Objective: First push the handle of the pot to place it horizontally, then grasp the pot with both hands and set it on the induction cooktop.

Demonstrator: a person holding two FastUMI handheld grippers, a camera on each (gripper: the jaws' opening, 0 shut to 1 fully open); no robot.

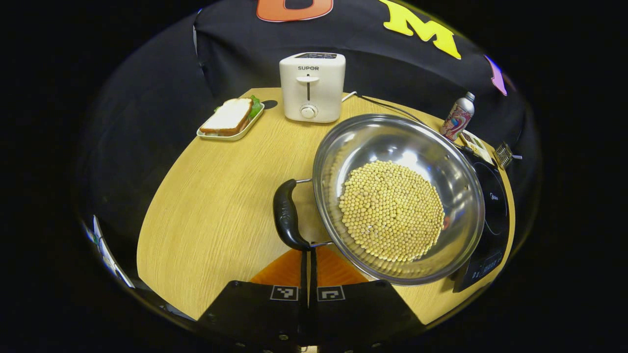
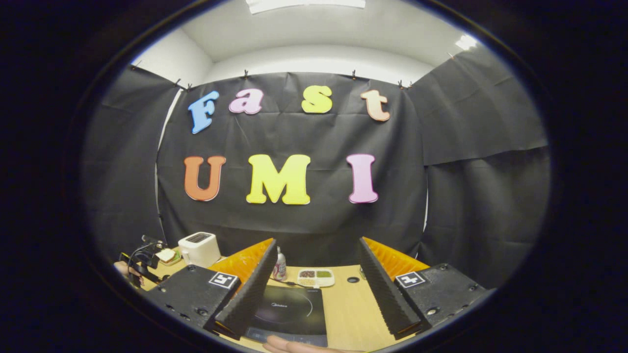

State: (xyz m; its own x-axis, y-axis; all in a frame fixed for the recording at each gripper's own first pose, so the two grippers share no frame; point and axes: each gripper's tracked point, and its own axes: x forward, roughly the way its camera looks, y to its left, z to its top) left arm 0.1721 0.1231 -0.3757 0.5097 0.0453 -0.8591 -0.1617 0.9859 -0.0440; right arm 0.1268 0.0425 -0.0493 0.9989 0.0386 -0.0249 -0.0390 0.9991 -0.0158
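While its two fingers sit pressed together at the bottom centre of the left gripper view, the left gripper (image 1: 309,255) has its tips right at the lower end of the pot handle (image 1: 286,214) — touching it or just short of it, I cannot tell which, and nothing is caught between them. That one black handle stands nearly upright in the frame, just left of the single steel pot (image 1: 397,198), which fills the middle right and holds a flat bed of yellow beans (image 1: 391,211). Beyond the pot's right rim lies the one induction cooktop (image 1: 490,215), partly hidden by the pot. Farther up, a white toaster (image 1: 312,87) stands at top centre, a tray with a sandwich (image 1: 230,118) at upper left, and one can (image 1: 457,116) at upper right, all on the wooden table (image 1: 216,215).

Fingers spread wide apart, the right gripper (image 2: 314,289) holds nothing in the right gripper view — the cooktop (image 2: 289,309) lies between and below them at lower centre, a divided snack dish (image 2: 316,277) beyond it.
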